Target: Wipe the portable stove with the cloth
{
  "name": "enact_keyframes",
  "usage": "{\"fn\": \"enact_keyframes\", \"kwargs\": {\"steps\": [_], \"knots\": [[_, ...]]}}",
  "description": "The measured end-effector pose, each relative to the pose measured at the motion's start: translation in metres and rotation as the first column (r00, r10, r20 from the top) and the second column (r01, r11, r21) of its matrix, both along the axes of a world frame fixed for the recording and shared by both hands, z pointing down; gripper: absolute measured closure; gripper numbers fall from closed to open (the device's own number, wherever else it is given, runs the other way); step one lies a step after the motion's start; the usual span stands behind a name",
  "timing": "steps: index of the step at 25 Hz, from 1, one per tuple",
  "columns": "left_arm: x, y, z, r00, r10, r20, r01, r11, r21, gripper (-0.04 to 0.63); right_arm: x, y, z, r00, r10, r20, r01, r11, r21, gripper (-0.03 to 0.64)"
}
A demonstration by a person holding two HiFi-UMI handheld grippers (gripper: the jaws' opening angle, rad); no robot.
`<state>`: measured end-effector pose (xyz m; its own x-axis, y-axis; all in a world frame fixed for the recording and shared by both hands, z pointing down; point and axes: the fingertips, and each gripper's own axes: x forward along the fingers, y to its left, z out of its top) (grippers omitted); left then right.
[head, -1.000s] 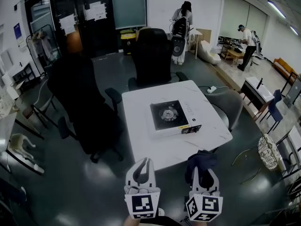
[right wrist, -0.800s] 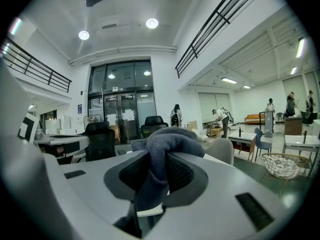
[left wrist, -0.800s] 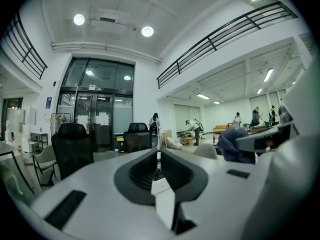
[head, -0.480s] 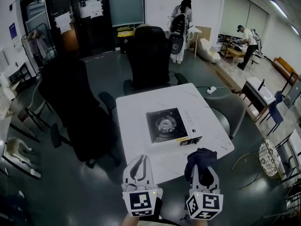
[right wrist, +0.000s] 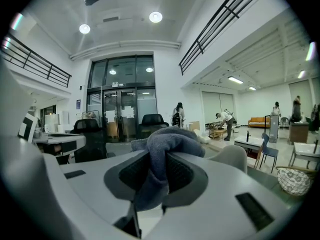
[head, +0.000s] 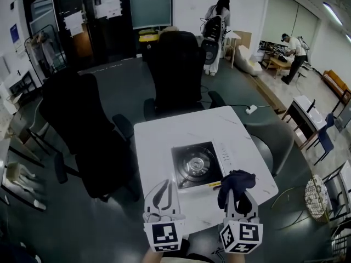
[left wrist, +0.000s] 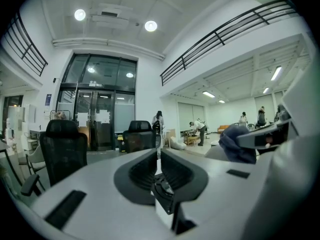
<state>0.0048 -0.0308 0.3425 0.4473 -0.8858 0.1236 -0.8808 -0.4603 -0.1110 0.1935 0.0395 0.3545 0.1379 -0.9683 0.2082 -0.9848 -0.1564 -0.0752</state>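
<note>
My right gripper (head: 239, 195) pinches a bunched, dark blue-grey cloth (head: 235, 181) between its jaws, at the near edge of the square white table (head: 159, 141). My left gripper (head: 164, 186) hangs beside it, its jaws pressed together with nothing between them. The white portable stove with a black top and round burner (head: 195, 166) sits flat on the table, just ahead of the cloth in the head view.
</note>
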Motion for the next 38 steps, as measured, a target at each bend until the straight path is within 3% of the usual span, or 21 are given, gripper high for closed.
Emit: {"fn": "enact_keyframes", "kwargs": {"steps": [10,22,31,38], "knots": [[-0.006,-0.045,0.017,1.0,-0.014,0.022,0.015,0.999,-0.043,0.565,0.007,-0.051,0.016,1.0,-0.021,-0.006,0.021,0.998,-0.058,0.525],[0.007,-0.089,0.034,0.995,-0.097,0.031,0.1,0.99,-0.098,0.565,0.057,-0.114,0.038,0.997,-0.075,-0.012,0.073,0.987,-0.142,0.525],[0.021,-0.119,0.044,0.969,-0.245,0.044,0.249,0.957,-0.151,0.565,0.098,-0.184,0.049,0.98,-0.196,-0.02,0.189,0.964,-0.185,0.525],[0.021,-0.136,0.06,0.944,-0.311,0.11,0.325,0.932,-0.157,0.565,0.111,-0.228,0.071,0.955,-0.296,-0.021,0.283,0.931,-0.232,0.525]]}}
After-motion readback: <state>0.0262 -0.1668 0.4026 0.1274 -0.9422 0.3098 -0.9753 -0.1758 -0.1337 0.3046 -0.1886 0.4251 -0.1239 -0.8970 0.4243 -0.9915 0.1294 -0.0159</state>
